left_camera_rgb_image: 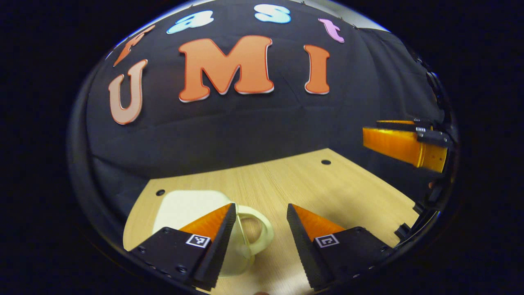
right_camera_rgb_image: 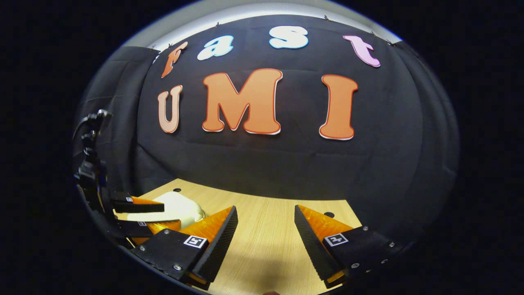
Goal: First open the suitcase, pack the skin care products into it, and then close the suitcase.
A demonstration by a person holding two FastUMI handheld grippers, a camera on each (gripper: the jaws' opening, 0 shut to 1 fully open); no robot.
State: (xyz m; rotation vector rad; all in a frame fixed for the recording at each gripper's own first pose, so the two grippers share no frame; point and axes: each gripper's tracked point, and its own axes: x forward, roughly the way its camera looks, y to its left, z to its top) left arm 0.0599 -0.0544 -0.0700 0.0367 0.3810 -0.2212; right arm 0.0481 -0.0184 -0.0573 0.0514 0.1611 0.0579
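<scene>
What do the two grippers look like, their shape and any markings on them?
Each gripper has two wedge-shaped fingers tapering to a point, with ridged, saw-toothed inner faces. The left gripper and right gripper both sit on dark blocky mounts with small screws, and each mount carries a small square black-and-white tag. In the right gripper view, dark cabling and hardware show behind the left gripper.

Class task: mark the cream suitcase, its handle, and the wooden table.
cream suitcase (left_camera_rgb_image: 186,205), left gripper view, on its flat lid.
handle (left_camera_rgb_image: 264,233), left gripper view, on the loop's outer curve.
wooden table (right_camera_rgb_image: 266,241), right gripper view, on bare wood.
</scene>
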